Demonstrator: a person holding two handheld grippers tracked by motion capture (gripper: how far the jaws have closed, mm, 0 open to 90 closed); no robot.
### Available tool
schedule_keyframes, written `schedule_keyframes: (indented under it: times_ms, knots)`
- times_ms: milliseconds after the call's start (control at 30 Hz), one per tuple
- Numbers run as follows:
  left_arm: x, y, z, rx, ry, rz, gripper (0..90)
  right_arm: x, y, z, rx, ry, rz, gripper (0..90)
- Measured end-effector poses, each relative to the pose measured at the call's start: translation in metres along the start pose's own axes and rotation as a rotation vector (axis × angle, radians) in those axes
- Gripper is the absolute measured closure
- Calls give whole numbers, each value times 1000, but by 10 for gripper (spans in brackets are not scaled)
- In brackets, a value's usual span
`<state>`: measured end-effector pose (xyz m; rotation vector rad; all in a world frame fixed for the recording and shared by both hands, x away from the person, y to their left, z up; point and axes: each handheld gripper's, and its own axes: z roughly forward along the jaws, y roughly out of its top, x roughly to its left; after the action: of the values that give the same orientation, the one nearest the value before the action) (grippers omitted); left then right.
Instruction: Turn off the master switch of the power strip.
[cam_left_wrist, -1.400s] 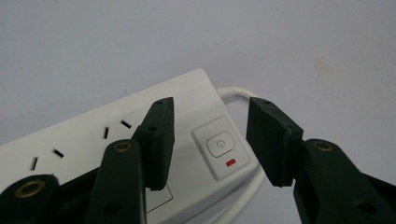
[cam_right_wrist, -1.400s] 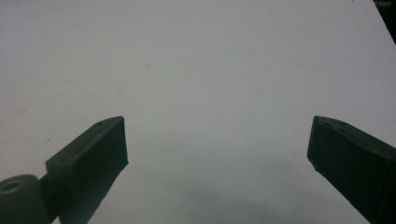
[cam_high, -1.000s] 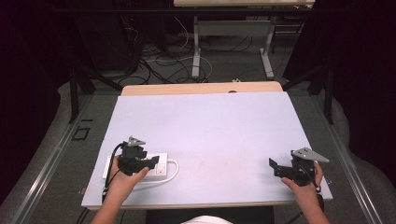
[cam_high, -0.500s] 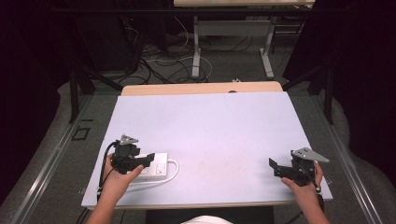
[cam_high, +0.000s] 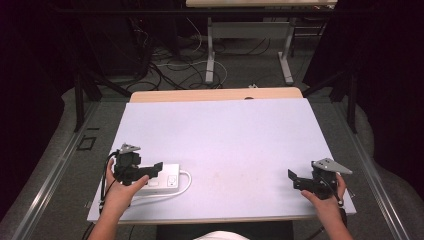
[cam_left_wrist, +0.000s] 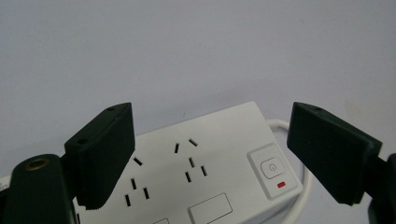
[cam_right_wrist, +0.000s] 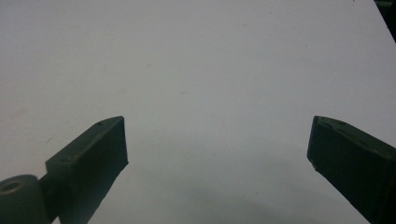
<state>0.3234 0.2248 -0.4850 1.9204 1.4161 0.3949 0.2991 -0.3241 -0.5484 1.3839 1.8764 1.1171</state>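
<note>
A white power strip (cam_high: 169, 180) lies flat near the front left of the white table (cam_high: 225, 135). In the left gripper view the power strip (cam_left_wrist: 201, 163) shows several sockets, a power button (cam_left_wrist: 271, 168) with a small red light under it, and a white cable (cam_left_wrist: 301, 186) curling off its end. My left gripper (cam_high: 154, 171) hovers over the strip's left part and is open; the left gripper (cam_left_wrist: 210, 119) has its jaws wide apart on either side of the strip, not touching it. My right gripper (cam_high: 295, 180) rests at the front right, and the right gripper (cam_right_wrist: 219, 126) is open over bare table.
The strip's white cable (cam_high: 187, 182) loops along the table's front edge (cam_high: 215, 218). A wooden strip (cam_high: 215, 94) borders the far edge. Behind the table, a desk frame (cam_high: 210, 55) stands on the floor among tangled cables (cam_high: 165, 65).
My left gripper has drawn back a little to the left over the power strip. The strip and my right gripper have stayed where they were.
</note>
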Motion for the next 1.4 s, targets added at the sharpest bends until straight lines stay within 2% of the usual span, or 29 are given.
schedule_keyframes:
  times_ms: [100, 300, 567, 833, 967, 1133, 1167, 1333, 1400]
  knots:
    - [3, 0, -1, -5, 12, -5, 58, 0, 0, 1, -10, -3, 2, 45]
    - [12, -1, -4, -16, 31, -32, 6, 0, 0, 0, -6, 2, 3, 45]
    - [27, -5, -8, -30, 67, -60, 3, 0, 0, -1, 4, 0, 12, 45]
    - [45, -11, -14, -77, 87, -100, 3, 0, 0, -1, 1, 1, 18, 45]
    - [52, -14, -15, -89, 78, -105, 4, 0, 0, 0, -8, 3, 16, 45]
    - [59, -19, -12, -98, 74, -90, 4, -1, 0, -1, 0, -2, 19, 45]
    - [60, -19, -11, -96, 65, -94, 4, 0, -1, 1, -17, -7, 21, 45]
    - [64, -23, -6, -101, 72, -87, 4, -2, -1, 1, -15, -2, 10, 45]
    - [65, -24, -4, -105, 80, -85, 4, -1, -1, 1, -13, -2, 19, 45]
